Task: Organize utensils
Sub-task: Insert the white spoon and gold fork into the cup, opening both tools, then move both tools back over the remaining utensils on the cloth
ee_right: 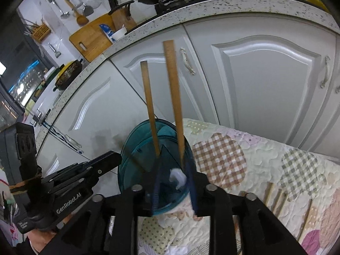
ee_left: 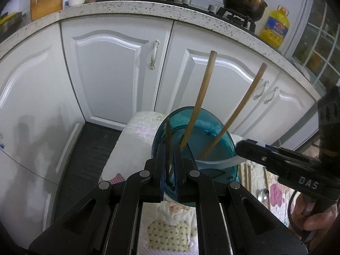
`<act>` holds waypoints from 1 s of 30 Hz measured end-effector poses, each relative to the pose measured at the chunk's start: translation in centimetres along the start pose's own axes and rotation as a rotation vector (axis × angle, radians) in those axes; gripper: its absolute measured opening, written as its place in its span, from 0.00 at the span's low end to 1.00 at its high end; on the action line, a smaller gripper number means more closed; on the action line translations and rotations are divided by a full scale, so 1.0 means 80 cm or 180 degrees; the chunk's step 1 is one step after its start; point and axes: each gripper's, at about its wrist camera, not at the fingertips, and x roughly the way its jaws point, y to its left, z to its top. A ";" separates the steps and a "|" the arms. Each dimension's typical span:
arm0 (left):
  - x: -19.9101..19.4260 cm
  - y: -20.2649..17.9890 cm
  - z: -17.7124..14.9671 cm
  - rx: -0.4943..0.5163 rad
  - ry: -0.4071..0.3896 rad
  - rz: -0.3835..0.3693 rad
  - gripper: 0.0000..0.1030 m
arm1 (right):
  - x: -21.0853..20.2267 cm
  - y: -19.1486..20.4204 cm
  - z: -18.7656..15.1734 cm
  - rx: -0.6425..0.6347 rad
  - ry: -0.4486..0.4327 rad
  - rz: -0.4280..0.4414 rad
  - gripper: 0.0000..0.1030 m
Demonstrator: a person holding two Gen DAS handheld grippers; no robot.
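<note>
A teal plastic container (ee_left: 214,140) (ee_right: 129,170) stands on a quilted cloth. Two light wooden chopsticks (ee_left: 200,97) (ee_right: 174,89) stand upright in it. My left gripper (ee_left: 169,147) is over the container's near rim, shut on a darker chopstick (ee_left: 167,131) that points up out of its pads. My right gripper (ee_right: 173,157) hangs over the container mouth with a gap between its fingers. A white spoon-like piece (ee_right: 177,177) sits in that gap, blurred and narrower than it. In the left wrist view the right gripper (ee_left: 241,146) comes in from the right, with the white piece (ee_left: 221,162) curving from its tip into the container.
The quilted cloth (ee_right: 255,159) covers the table. Several more chopsticks (ee_right: 274,193) and a metal spoon (ee_left: 262,194) lie on it to the right. White cabinet doors (ee_left: 114,74) and a speckled counter (ee_left: 148,10) with a stove stand close behind. A hand (ee_left: 314,218) holds the right gripper.
</note>
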 end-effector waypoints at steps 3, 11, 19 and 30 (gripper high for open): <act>-0.004 0.003 -0.002 -0.0063 -0.0007 -0.0012 0.11 | -0.007 -0.005 -0.006 0.0050 -0.0014 -0.0009 0.27; -0.031 0.000 -0.016 -0.0155 -0.0095 -0.0059 0.29 | -0.037 -0.011 -0.024 0.0118 -0.0139 -0.0014 0.34; -0.059 -0.032 -0.039 -0.0066 -0.0231 -0.0098 0.39 | -0.072 -0.004 -0.053 0.0011 -0.0289 -0.0253 0.35; -0.073 -0.087 -0.071 0.0174 -0.0235 -0.0123 0.39 | -0.127 -0.026 -0.103 0.0056 -0.0413 -0.0650 0.40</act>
